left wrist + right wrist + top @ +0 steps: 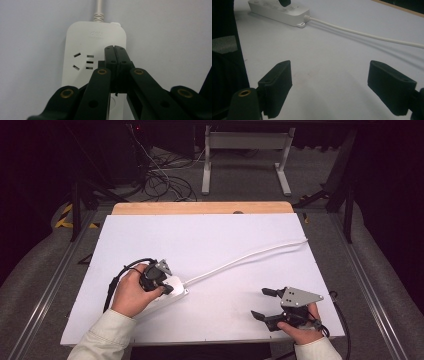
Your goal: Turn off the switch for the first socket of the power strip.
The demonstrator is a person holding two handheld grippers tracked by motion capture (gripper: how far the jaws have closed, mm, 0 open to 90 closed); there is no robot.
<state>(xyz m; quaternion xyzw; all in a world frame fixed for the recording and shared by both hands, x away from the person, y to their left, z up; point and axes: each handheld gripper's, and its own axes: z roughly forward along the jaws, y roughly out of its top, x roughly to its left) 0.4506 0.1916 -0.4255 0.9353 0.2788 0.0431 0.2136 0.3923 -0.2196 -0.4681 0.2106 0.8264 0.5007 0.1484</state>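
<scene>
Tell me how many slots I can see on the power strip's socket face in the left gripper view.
5: two slanted slots left, three short flat ones right, on the power strip. The shut left gripper may hide more.

Only the power strip (167, 292) and its cord (245, 256) cross the white table (210, 235), bare elsewhere

A white worktop (210, 240) lies on a pale wooden table whose far edge (202, 208) shows as a tan strip. Beyond it, grey floor (240, 180) carries a tangle of dark cables (162, 182) and a white desk frame (247, 157). Metal rails (47, 285) run along both sides. The surroundings sit in deep shadow.
</scene>
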